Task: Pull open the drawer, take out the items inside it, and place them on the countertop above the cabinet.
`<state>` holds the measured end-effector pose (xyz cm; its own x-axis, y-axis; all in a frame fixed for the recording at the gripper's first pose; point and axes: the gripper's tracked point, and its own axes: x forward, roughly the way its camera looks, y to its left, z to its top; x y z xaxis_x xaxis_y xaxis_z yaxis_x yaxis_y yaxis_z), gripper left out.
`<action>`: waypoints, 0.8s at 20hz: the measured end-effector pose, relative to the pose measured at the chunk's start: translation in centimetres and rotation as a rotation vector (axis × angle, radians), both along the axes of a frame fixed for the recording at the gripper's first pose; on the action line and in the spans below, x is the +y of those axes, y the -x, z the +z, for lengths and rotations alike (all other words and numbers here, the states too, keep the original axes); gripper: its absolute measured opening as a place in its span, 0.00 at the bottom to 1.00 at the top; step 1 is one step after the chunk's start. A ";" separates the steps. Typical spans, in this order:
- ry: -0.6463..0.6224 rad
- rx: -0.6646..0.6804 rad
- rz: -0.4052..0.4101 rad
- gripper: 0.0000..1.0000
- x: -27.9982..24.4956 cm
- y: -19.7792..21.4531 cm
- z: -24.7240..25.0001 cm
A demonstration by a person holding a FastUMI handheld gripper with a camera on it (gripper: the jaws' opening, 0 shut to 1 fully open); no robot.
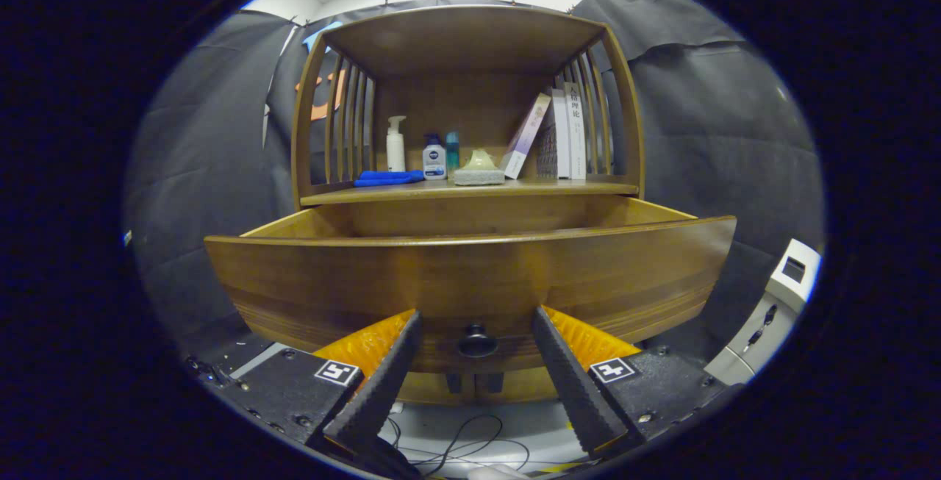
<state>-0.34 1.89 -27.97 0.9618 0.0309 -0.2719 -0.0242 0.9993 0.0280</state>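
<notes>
A wooden cabinet's drawer (470,274) stands pulled out toward me; its front panel hides whatever lies inside. A small dark round knob (477,341) sits low on the panel's middle. My gripper (476,314) is open, its two fingers spread either side of the knob without touching it, tips close to the drawer front. Above the drawer runs the countertop (559,187), carrying a blue cloth (388,178), a white pump bottle (395,144), a small white bottle (434,158), a teal bottle (452,151) and a pale sponge-like block (479,170).
Several books (562,134) lean at the countertop's right under a wooden top shelf (463,35) with slatted sides. A white device (779,303) stands to the cabinet's right. Loose cables (463,447) lie on the floor below the fingers.
</notes>
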 end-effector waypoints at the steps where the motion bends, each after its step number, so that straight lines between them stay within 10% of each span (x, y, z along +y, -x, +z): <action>1: -0.005 0.000 0.001 0.99 -0.1 -0.3 0.1; 16: -0.008 -0.009 -0.018 0.99 1.0 -8.9 0.5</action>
